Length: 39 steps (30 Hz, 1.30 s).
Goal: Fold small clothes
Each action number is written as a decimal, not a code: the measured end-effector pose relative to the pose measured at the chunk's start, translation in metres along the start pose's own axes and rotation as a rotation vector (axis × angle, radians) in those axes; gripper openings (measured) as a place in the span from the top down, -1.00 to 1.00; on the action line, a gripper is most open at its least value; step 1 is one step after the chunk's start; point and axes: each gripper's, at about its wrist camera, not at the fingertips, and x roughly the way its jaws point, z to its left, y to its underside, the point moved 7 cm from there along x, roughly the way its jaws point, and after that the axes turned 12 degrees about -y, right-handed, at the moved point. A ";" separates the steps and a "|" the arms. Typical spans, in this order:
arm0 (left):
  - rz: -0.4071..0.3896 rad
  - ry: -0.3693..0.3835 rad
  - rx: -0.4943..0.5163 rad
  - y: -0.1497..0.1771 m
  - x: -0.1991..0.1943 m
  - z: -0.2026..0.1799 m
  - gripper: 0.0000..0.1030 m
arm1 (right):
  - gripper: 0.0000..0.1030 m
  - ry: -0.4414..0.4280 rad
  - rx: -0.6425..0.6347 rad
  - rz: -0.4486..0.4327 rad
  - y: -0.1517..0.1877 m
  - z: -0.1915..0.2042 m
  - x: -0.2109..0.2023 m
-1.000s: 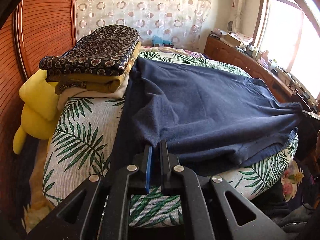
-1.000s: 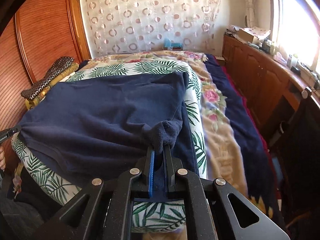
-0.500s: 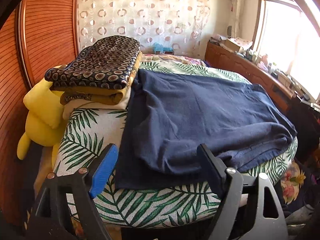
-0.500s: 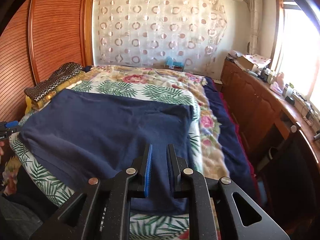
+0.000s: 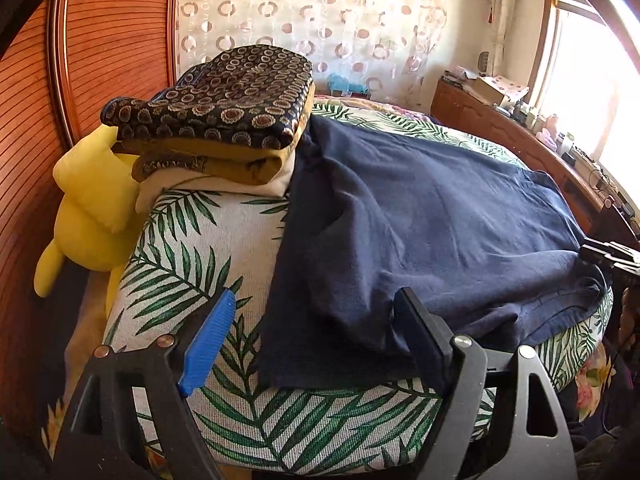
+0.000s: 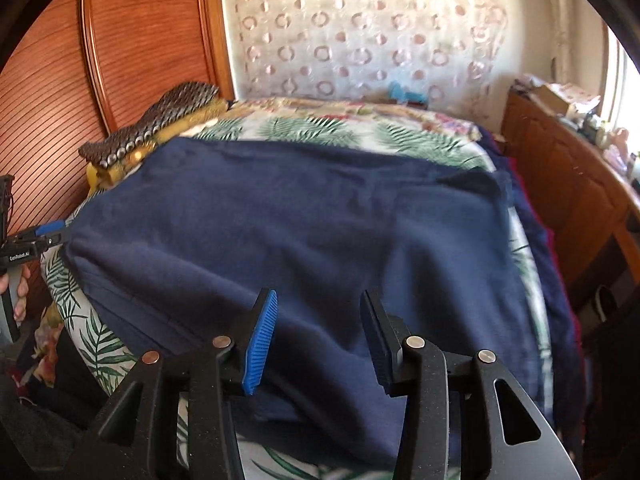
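I am standing at the end of a bed (image 5: pixel 192 264), holding both tools out over a navy garment (image 5: pixel 432 216) that is lying spread and mostly flat across the leaf-print cover, laid out wide, I judge, so its sides can be brought in for a fold. My left gripper (image 5: pixel 316 340) is hovering with its jaws spread wide, and nothing is being pinched between them: the garment's near hem is lying just ahead of and between the open fingers, draping slightly over the bed's edge. My right gripper (image 6: pixel 316 340) is hanging over the cloth with its jaws having just been opening; they are standing apart, the fabric lying beneath them and not gripped.

Ahead and to the left of my left jaws, a stack of folded clothes (image 5: pixel 216 120) is sitting at the garment's far corner, touching its edge, probably the finished pile. A yellow plush toy (image 5: pixel 88 208) is wedged between that stack and the wooden wardrobe (image 5: pixel 36 128). That side is looking tight for any sweep outward. Beyond the garment, bare bedcover is running toward the dotted curtain (image 6: pixel 360 40), giving open room to fold away from me. To the right of my right jaws, a wooden dresser (image 6: pixel 568 184) is standing close by the bed.
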 end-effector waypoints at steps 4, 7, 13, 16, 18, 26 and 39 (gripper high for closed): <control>0.010 0.007 0.008 0.001 0.006 -0.001 -0.59 | 0.12 0.006 -0.012 0.032 0.000 -0.006 0.020; 0.019 0.065 -0.023 0.000 0.008 0.001 -0.58 | 0.07 0.009 -0.012 0.042 0.001 -0.010 0.030; 0.031 0.077 -0.031 0.004 0.012 0.000 -0.20 | -0.14 0.020 -0.048 0.006 0.002 -0.007 0.036; 0.022 0.057 -0.014 0.003 0.013 -0.002 -0.05 | -0.15 0.022 -0.038 0.006 0.004 -0.006 0.033; 0.020 0.046 -0.008 0.003 0.013 -0.002 0.03 | -0.15 0.029 -0.024 0.014 0.006 -0.004 0.030; 0.010 0.039 0.016 0.004 0.014 -0.004 0.44 | -0.14 -0.044 -0.078 -0.033 -0.004 0.039 0.012; 0.008 0.042 0.011 0.004 0.014 -0.003 0.44 | 0.35 -0.216 -0.209 0.107 0.007 0.105 0.061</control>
